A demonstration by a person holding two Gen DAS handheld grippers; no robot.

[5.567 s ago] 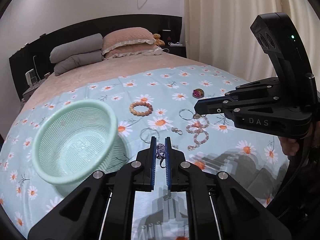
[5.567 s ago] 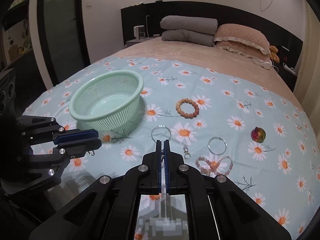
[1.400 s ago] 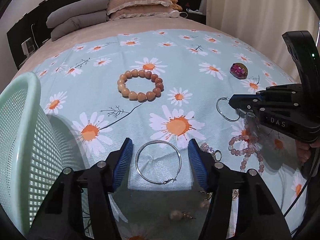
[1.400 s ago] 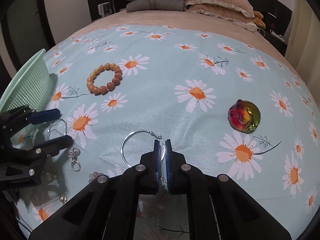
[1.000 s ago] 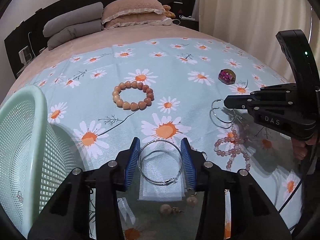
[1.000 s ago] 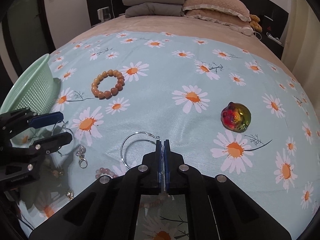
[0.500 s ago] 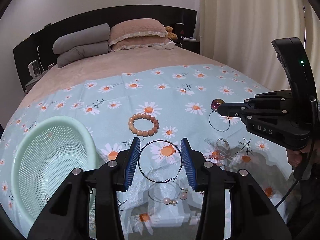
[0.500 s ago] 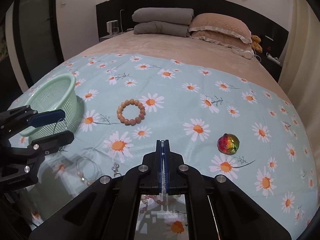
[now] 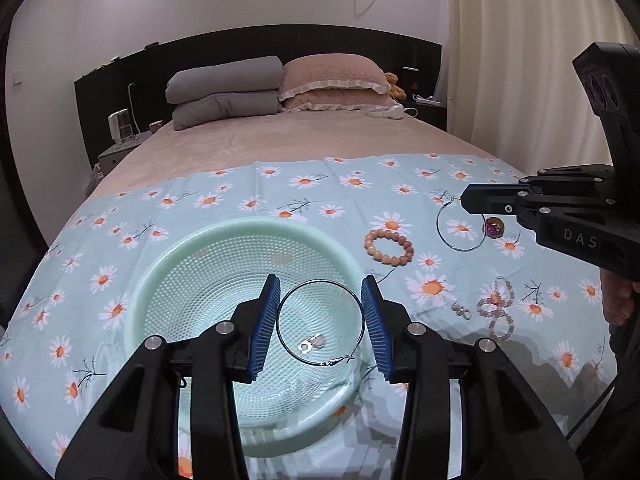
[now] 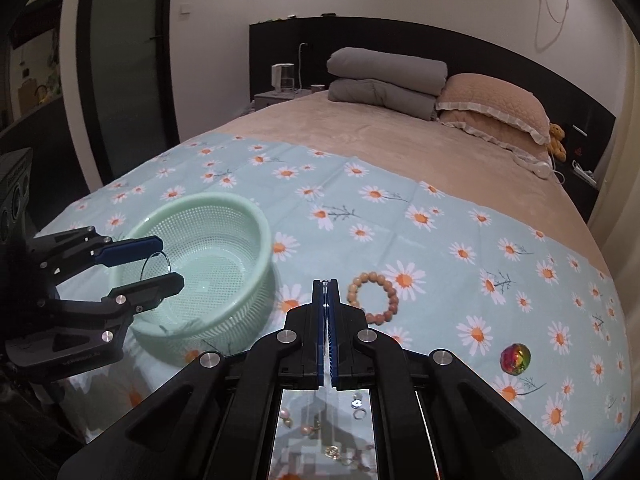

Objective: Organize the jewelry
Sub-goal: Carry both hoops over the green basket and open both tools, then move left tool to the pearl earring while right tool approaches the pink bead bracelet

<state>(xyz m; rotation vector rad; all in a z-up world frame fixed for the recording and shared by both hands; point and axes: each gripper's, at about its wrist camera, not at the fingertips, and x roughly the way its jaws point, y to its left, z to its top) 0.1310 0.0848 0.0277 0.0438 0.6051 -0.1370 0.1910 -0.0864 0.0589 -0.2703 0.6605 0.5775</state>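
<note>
My left gripper point(image 9: 321, 320) is shut on a silver hoop earring point(image 9: 288, 332), held flat between its blue pads above the mint green mesh basket point(image 9: 168, 256). A small silver piece point(image 9: 311, 344) lies in the basket's bottom. My right gripper point(image 10: 326, 296) is shut on a second silver hoop earring point(image 9: 460, 248), which hangs below its tips in the left wrist view point(image 9: 466, 202); the hoop is hidden in the right wrist view. The left gripper point(image 10: 160, 262) with its hoop point(image 10: 156, 266) shows over the basket point(image 10: 240, 304) there.
On the daisy-print cloth point(image 9: 240, 204) lie a brown bead bracelet point(image 9: 388, 246), a pink bead string point(image 9: 496, 308), a small clasp point(image 9: 460, 310) and an iridescent ball point(image 10: 515, 358). Pillows point(image 9: 332, 84) and folded grey bedding point(image 9: 224, 92) are at the bed's head.
My left gripper has lifted the hoop off the cloth and carried it left over the basket. My right gripper has risen with its hoop and moved back from the cloth.
</note>
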